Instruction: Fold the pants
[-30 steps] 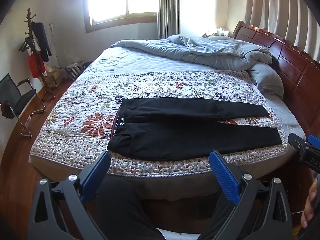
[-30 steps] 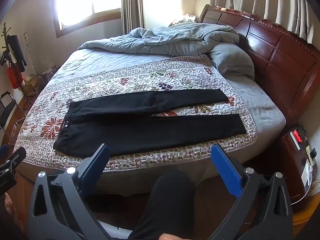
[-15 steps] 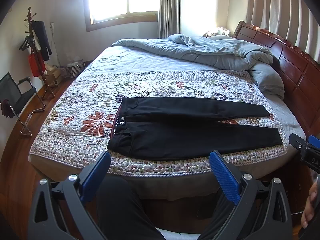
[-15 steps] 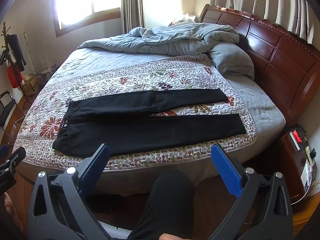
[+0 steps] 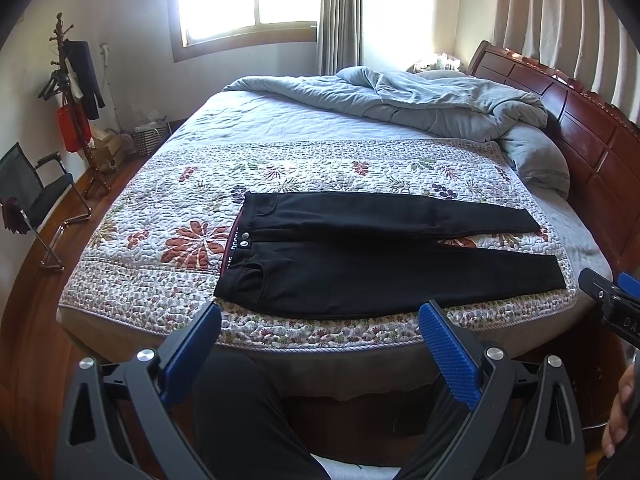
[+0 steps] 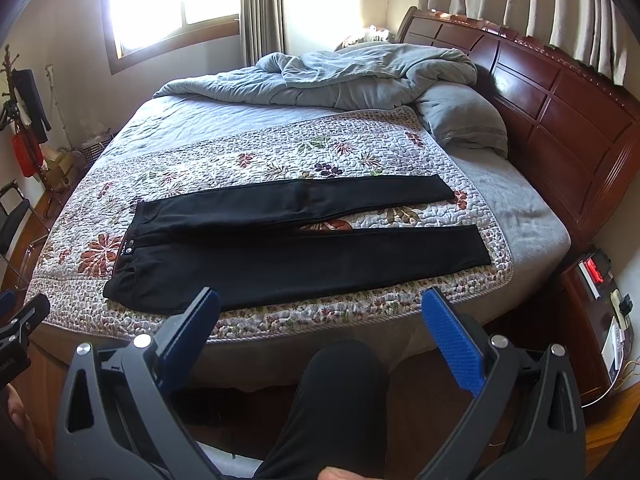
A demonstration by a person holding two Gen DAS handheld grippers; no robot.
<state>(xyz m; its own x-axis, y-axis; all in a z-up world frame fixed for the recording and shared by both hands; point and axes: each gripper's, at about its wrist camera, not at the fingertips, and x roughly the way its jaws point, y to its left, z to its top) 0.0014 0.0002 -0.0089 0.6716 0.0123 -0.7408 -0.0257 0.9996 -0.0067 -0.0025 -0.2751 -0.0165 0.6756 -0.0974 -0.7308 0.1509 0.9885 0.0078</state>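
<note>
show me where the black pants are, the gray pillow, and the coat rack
black pants [image 5: 360, 276], left wrist view, on the thigh of the near leg.
gray pillow [image 6: 460, 120], right wrist view, on its top face.
coat rack [image 5: 72, 92], left wrist view, on the pole among hanging clothes.

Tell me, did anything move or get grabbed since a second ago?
Almost nothing changed. The black pants lie flat on the flowery quilt just as before, legs apart, waist to the left. The left gripper and right gripper stay open, short of the bed, holding nothing. The views barely drifted.
</note>
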